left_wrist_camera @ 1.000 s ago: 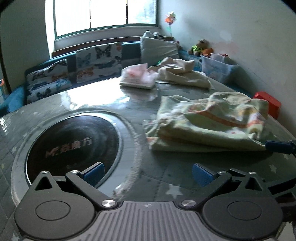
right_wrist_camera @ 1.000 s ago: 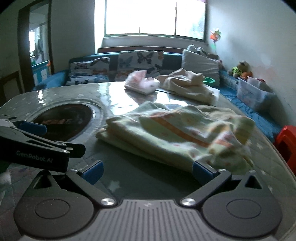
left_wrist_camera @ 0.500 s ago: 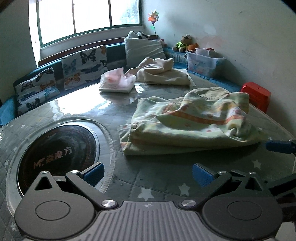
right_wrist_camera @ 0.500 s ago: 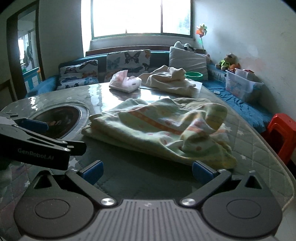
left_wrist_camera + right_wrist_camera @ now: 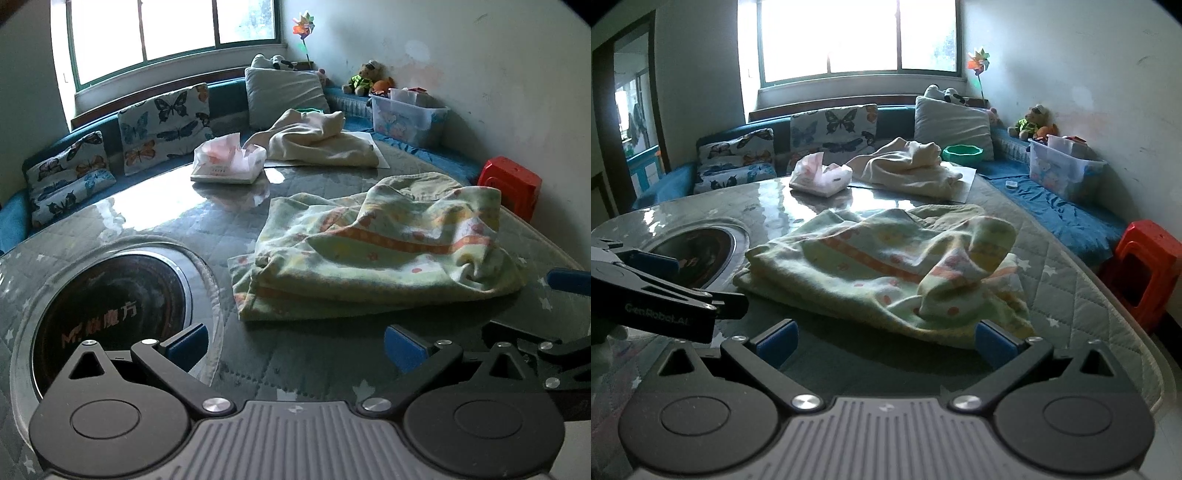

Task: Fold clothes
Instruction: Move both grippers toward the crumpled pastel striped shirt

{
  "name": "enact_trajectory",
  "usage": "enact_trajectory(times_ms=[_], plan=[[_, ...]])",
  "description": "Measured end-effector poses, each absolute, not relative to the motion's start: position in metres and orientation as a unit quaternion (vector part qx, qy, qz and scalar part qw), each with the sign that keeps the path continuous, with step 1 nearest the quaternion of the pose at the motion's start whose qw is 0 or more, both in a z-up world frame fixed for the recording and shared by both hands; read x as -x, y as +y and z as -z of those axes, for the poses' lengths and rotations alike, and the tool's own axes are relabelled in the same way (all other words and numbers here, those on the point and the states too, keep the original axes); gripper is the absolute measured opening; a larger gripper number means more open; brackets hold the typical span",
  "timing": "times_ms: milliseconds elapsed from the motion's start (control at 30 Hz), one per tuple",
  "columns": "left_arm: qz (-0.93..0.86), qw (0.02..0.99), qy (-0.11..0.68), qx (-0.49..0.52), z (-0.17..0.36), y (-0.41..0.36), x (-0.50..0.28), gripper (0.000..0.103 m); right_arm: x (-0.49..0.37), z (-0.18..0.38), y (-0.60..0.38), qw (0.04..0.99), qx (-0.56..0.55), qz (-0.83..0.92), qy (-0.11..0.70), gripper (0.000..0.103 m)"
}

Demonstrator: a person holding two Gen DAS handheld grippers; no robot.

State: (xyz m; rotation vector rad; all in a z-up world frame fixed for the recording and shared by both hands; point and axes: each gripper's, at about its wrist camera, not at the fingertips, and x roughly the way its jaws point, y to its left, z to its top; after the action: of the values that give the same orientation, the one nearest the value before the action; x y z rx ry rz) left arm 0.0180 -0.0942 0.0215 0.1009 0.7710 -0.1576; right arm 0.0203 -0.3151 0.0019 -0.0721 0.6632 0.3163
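So both my tongs are spread wide with nothing in them: left tongs and right tongs hover near the roughly folded green towel lying mid-table, cream garment at far side.

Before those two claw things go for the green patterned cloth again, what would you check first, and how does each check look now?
1. Left gripper open and holding nothing: ok.
2. Right gripper open and holding nothing: ok.
3. Green patterned cloth wholly on the table: ok.
4. Cloth folded flat: not ok, its right end is bunched up.
5. Tissue pack and cream garment apart from the cloth: ok.
6. Edges hidden under the bunch: cannot tell.
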Motion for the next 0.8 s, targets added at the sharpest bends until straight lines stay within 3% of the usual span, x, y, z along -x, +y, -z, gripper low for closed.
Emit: enact_trajectory(times_ms=[400, 800], plan=[[0.078, 0.922, 0.377, -0.049, -0.019, -0.094, -0.049, 0.103, -0.045, -0.006, -0.325, 0.934, 0.037, -0.149, 0.324, 0.101], [0.079, 0.921, 0.378, -0.058, -0.022, -0.102, -0.075, 0.103, -0.086, -0.004, -0.339, 0.936, 0.028, -0.136, 0.322, 0.087]])
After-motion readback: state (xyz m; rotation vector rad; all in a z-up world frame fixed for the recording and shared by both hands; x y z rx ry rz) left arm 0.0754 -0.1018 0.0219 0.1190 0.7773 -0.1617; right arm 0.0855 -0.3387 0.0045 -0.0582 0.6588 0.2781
